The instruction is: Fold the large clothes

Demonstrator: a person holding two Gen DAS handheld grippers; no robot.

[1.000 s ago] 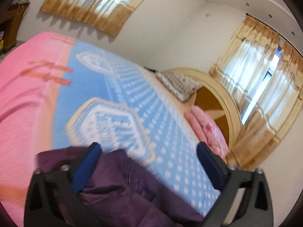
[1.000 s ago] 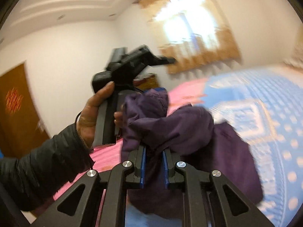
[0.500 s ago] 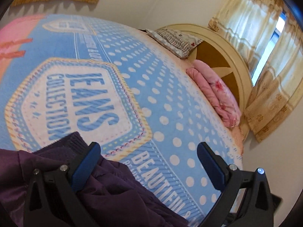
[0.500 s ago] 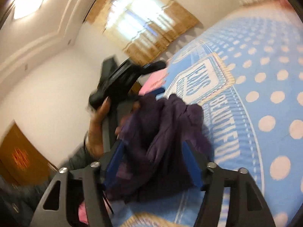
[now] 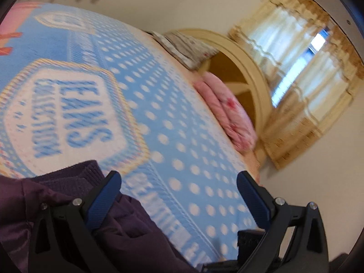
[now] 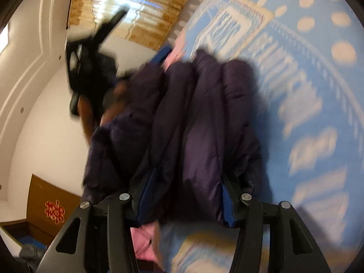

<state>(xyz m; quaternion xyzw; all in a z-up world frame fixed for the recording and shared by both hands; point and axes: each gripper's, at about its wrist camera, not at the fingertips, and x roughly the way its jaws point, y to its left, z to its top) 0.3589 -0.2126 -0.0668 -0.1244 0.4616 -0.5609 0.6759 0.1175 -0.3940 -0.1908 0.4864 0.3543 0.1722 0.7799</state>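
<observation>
Your left tongs (image 5: pixel 177 195) hang spread, the purple padded jacket (image 5: pixel 68 204) bunched just under the near-left finger on the bed (image 5: pixel 182 136). Your right tongs (image 6: pixel 184 195) stand apart around its puffy bulk (image 6: pixel 193 125). Soft, light, slippery: pinch the ribbed cuff (image 5: pixel 79 173).

Jacket (image 6: pixel 193 122) smooth, slightly shiny cloth, cuff (image 5: pixel 75 177) ribbed knit; blanket (image 5: pixel 159 104) looks soft, matt.
</observation>
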